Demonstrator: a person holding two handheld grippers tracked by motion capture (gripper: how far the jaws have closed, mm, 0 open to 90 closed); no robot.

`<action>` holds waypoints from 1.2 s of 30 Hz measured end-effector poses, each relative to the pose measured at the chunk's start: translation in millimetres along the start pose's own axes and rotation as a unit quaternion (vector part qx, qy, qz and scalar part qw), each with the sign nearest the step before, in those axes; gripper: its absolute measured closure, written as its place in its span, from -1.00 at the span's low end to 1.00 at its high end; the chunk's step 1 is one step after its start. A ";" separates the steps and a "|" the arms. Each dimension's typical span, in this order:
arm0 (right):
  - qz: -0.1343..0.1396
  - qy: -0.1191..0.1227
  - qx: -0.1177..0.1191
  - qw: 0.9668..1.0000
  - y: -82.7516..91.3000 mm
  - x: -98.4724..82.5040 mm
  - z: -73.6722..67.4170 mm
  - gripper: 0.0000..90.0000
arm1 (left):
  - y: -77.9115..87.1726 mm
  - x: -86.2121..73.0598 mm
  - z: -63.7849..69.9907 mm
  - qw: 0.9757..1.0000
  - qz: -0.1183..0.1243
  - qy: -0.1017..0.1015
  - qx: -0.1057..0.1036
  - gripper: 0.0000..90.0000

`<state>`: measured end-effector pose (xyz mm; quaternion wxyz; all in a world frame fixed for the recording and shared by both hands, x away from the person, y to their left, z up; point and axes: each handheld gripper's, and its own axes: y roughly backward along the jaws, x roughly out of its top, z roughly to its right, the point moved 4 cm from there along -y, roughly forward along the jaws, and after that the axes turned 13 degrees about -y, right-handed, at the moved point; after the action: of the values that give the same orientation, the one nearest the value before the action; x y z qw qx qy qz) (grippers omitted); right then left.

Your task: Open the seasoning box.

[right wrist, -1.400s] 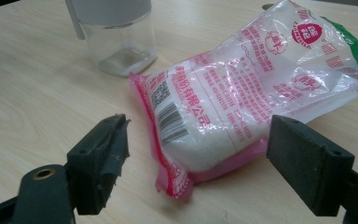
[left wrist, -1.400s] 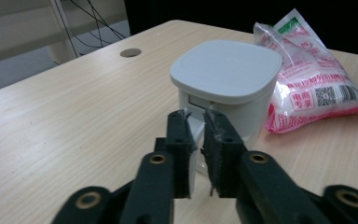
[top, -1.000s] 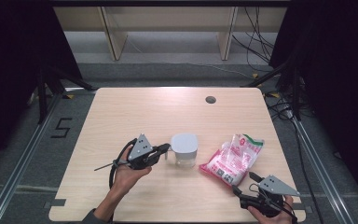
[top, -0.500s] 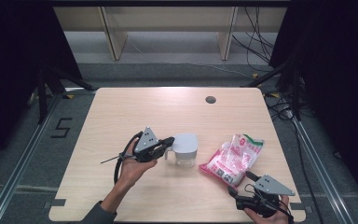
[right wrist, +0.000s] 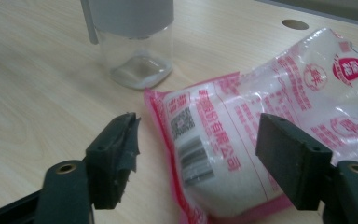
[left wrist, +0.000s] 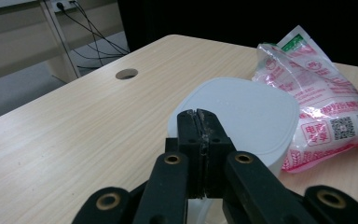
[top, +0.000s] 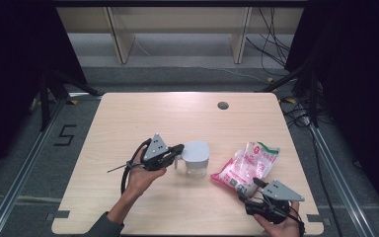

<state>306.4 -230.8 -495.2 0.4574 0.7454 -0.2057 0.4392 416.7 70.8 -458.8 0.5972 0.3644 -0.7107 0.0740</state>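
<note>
A clear container with a grey lid stands mid-table. My left gripper comes in from its left. The jaws are shut together, and the tips rest at the lid's near edge. Whether anything thin is pinched between them I cannot tell. A pink and white printed bag lies to the right of the container. My right gripper is at the bag's near corner. Its jaws have just been closing and now straddle that corner without the pads pressing on the bag.
The light wooden table has a round cable hole at the back right. Cables lie on the floor past the far edge. Dark curtains stand on both sides.
My left gripper has edged right, up to the container's lid. My right gripper has crept a little closer to the bag.
</note>
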 end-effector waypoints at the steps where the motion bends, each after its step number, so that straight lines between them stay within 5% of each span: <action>1: 0.004 0.008 0.010 1.000 -7.5 5.1 -2.1 -0.27 | 0.1 0.0 0.1 1.000 0.000 0.000 -0.002 0.96; 11: 0.009 0.055 0.031 0.998 -44.3 28.0 -23.0 0.21 | 0.7 -2.3 -3.2 1.000 0.006 0.014 -0.003 0.96; 16: -0.004 0.036 0.042 0.998 -55.0 32.3 -28.5 0.51 | 1.3 -2.2 -1.3 1.000 0.006 0.013 -0.005 0.96; 25: 0.009 0.056 0.049 0.997 -70.8 45.8 -25.5 0.90 | 1.0 -2.2 -0.9 1.000 0.009 0.011 -0.003 0.96; 28: 0.009 0.049 0.056 0.997 -73.7 48.5 -28.8 0.96 | 1.3 -2.4 -1.0 1.000 0.010 0.011 -0.002 0.96; 32: 0.015 0.067 0.051 0.996 -78.2 54.3 -28.2 0.99 | 1.1 -2.3 -1.1 1.000 0.008 0.006 -0.001 0.96; 33: 0.008 0.050 0.050 0.998 -77.6 53.7 -29.5 0.99 | 1.3 -2.7 -0.8 1.000 0.007 0.009 0.003 0.96; 36: 0.022 0.053 0.056 0.997 -82.1 57.2 -27.7 1.00 | 1.5 -2.7 -0.8 1.000 0.008 0.009 0.002 0.96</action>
<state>381.9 -160.7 -482.6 0.4152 0.7408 -0.1724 0.4991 416.5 73.4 -460.6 0.6020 0.3596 -0.7081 0.0833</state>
